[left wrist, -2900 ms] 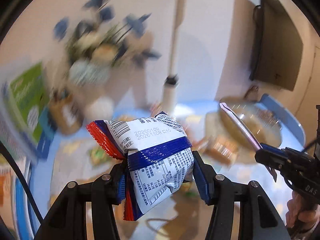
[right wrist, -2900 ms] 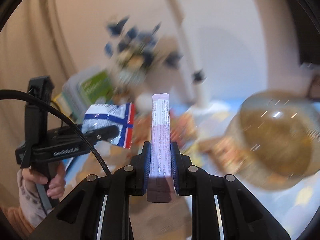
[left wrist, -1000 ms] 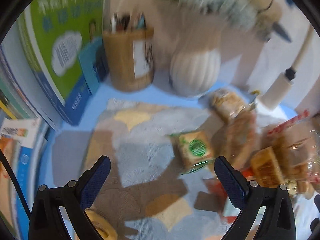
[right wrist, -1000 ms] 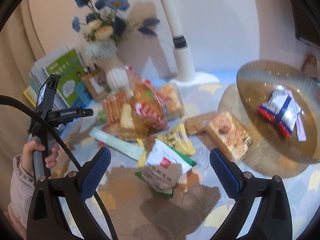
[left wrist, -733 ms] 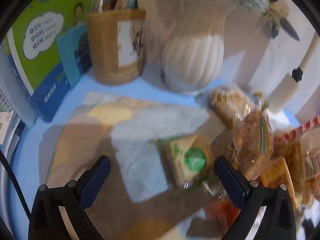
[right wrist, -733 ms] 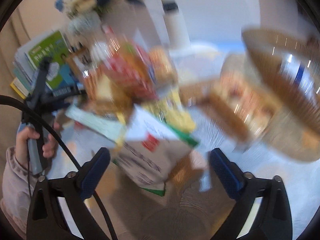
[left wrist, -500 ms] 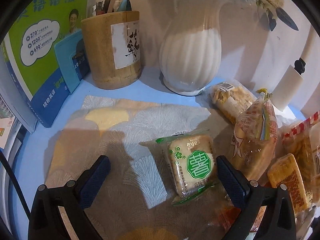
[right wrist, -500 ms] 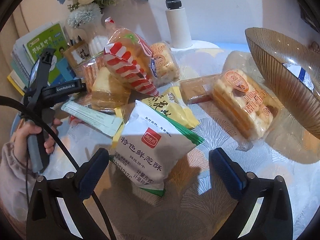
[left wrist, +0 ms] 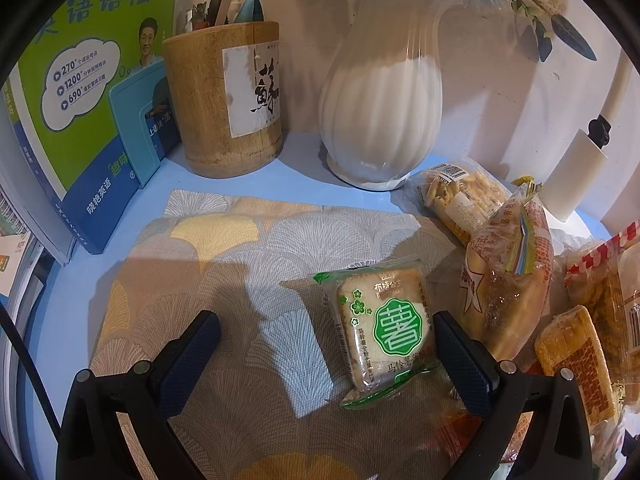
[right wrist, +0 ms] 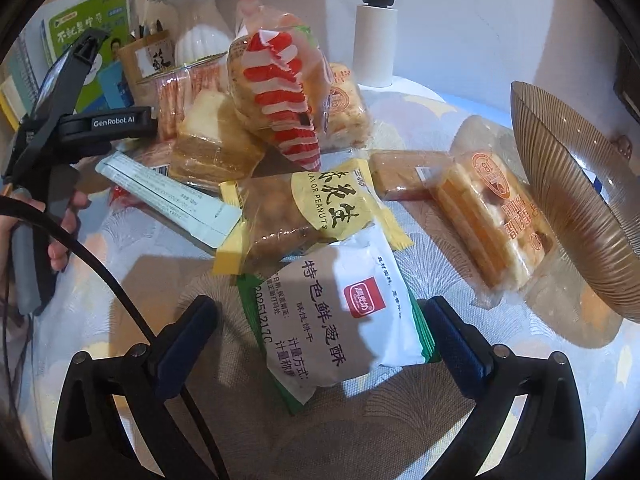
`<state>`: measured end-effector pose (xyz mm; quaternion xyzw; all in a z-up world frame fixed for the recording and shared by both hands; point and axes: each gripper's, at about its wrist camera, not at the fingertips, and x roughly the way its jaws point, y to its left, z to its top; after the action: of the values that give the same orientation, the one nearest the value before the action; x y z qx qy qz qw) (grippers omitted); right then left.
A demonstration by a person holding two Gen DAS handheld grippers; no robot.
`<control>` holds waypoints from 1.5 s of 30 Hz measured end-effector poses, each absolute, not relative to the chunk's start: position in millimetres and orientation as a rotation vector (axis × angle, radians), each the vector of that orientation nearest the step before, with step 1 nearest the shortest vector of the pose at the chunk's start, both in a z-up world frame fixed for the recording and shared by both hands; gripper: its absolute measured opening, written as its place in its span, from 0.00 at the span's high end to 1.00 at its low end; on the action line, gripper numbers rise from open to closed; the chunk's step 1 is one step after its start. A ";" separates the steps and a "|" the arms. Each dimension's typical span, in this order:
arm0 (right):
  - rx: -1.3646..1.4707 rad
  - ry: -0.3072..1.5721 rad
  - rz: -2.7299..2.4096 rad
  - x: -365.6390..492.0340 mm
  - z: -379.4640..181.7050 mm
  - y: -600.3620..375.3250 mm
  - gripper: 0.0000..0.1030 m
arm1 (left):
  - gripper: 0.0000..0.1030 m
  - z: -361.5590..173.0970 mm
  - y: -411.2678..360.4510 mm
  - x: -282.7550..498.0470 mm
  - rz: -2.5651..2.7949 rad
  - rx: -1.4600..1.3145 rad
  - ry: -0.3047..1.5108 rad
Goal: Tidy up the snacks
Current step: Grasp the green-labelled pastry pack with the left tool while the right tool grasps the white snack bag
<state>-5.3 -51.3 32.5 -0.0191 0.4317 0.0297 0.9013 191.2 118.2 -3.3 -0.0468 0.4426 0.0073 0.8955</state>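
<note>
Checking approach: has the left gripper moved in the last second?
Yes. The left gripper came forward and down toward the white vase, now straddling the green-label snack packet.

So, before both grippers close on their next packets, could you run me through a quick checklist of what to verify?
1. Left gripper open: ok.
2. Green-label cracker packet between its fingers: ok, though off-centre, close to the right finger.
3. Right gripper open: ok.
4. White scallion-biscuit packet between its fingers: ok.
5. That packet free of neighbours: not ok, its top edge meets the yellow peanut packet.
6. Room in the glass bowl: cannot tell, interior mostly hidden.
</note>
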 end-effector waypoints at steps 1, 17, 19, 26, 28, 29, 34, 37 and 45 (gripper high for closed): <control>-0.040 0.893 0.061 -4.9 32.2 -50.4 0.00 | 0.00 -3.1 118.4 191.5 0.015 -0.097 0.917; -0.040 0.893 0.058 -5.7 33.0 -50.1 0.00 | 0.00 -3.2 118.1 191.5 0.016 -0.098 0.919; -0.040 0.893 0.058 -5.7 33.1 -50.3 0.00 | 0.00 -3.2 118.0 191.4 0.016 -0.098 0.919; -0.047 0.896 0.053 -4.8 33.2 -50.5 0.00 | 0.00 -3.7 117.7 191.4 0.017 -0.097 0.920; -0.045 0.896 0.053 -4.6 33.3 -49.4 0.00 | 0.00 -1.3 116.1 191.2 0.018 -0.096 0.922; -0.044 0.895 0.053 -4.7 32.9 -48.4 0.00 | 0.00 0.3 117.8 189.5 0.017 -0.097 0.923; 0.082 0.792 0.083 -20.4 45.4 -68.5 0.44 | 0.20 2.1 117.5 186.4 -0.011 -0.077 0.908; 0.248 0.748 0.167 -28.5 46.1 -94.2 0.45 | 0.58 7.7 108.8 180.1 -0.023 -0.016 0.868; 0.342 0.712 0.230 -32.3 47.1 -105.4 0.45 | 0.59 8.6 118.7 173.4 -0.037 -0.069 0.855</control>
<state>-32.3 -105.4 47.1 0.1661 0.3459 0.1116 0.9167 173.4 118.7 8.6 -0.0335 0.4146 -0.0180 0.9092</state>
